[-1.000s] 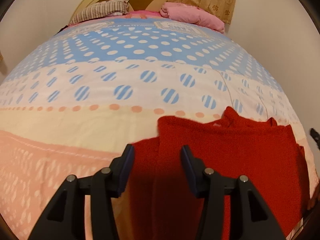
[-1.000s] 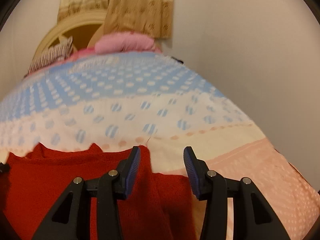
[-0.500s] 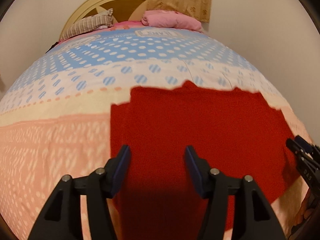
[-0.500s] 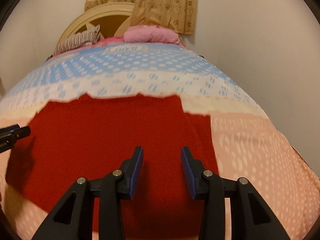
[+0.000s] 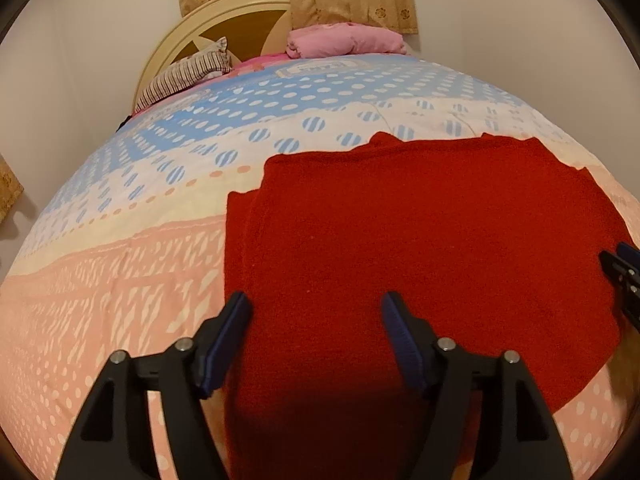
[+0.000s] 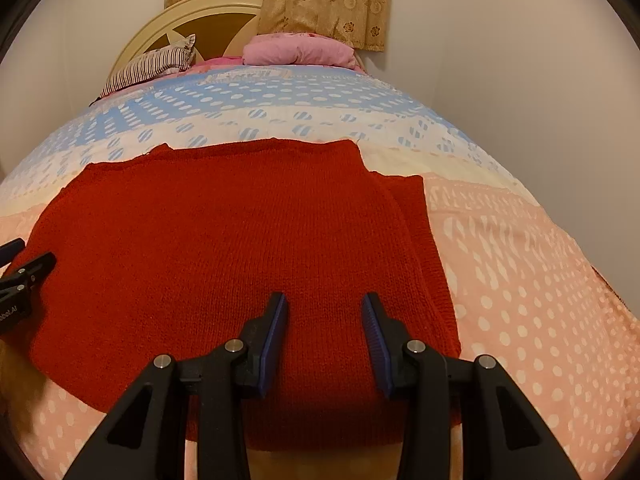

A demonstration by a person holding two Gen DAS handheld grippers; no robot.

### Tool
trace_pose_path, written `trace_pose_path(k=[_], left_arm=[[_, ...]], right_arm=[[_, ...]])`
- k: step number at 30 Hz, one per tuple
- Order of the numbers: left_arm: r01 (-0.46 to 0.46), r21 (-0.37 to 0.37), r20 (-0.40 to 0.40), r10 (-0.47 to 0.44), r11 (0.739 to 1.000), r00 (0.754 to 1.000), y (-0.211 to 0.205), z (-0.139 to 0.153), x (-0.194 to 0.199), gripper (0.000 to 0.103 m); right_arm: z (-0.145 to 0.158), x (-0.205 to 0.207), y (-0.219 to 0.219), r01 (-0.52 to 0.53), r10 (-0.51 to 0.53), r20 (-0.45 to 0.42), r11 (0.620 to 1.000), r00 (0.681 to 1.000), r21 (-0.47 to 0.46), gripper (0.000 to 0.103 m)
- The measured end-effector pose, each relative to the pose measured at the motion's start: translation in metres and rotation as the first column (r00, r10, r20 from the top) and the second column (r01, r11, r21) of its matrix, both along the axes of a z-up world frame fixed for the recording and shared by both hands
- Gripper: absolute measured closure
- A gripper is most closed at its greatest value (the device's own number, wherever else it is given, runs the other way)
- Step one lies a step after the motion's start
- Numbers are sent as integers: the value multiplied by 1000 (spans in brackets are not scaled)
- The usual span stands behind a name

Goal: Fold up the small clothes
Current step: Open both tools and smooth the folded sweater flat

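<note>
The red sweater [image 5: 420,248] lies flat on the bed [image 5: 120,288], and the left gripper [image 5: 316,316] is opening over it while the right gripper [image 6: 325,316] hangs apart, both holding nothing.

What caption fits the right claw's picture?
Right claw, jaws apart, above a red sweater on a dotted bedspread.

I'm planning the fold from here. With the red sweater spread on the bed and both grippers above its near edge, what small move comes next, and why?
Probably lower both grippers to the near hem. The red sweater lies flat on the bedspread. The left gripper, jaws opening, and right gripper, open, hold nothing.
</note>
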State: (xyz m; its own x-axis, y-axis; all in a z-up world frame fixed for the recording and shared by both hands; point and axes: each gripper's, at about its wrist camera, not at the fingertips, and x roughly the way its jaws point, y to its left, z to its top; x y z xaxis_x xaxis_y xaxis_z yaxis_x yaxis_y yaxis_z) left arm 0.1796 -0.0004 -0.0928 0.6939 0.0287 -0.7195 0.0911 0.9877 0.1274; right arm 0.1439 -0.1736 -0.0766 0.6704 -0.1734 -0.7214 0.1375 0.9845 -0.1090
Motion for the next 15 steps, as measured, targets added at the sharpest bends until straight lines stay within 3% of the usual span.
trace_pose_path(k=[6, 9, 11, 15], left_arm=[[-15, -21, -8, 15, 1000, 1000, 3, -1, -2, 24], [-19, -33, -11, 19, 999, 1000, 4, -2, -3, 22], [-20, -39, -13, 20, 999, 1000, 4, -2, -3, 21], [-22, -41, -13, 22, 999, 1000, 5, -2, -3, 20]], right_arm=[[5, 2, 3, 3, -3, -16, 1000, 1000, -22, 62], [20, -13, 10, 21, -21, 29, 1000, 999, 2, 62], [24, -23, 19, -6, 5, 28, 999, 1000, 47, 62], [15, -32, 49, -83, 84, -12, 996, 996, 33, 62]])
